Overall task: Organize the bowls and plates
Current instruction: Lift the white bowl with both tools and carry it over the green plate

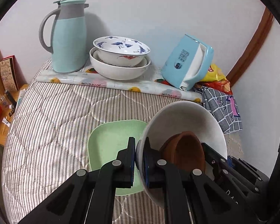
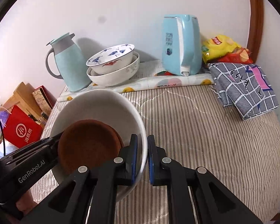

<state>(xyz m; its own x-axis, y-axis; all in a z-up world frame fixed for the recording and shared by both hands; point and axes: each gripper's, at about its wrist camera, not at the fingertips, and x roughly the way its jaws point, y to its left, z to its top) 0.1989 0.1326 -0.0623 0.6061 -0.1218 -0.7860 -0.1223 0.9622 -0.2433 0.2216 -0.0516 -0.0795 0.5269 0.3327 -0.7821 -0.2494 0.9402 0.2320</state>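
Above the striped quilt point(image 2: 196, 130), both grippers, left point(image 1: 139, 160) and right point(image 2: 142, 160), clamped opposite rims of the white bowl point(image 2: 102, 104); ceramic looked heavy, slick, breakable.

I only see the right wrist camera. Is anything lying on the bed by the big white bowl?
Observer: Yes, a pale green plate lies on the striped cover, partly hidden behind the white bowl.
Operator: Is the other gripper really pinching the bowl?
Observer: Yes. The left gripper is shut on its rim, one finger inside and one outside.
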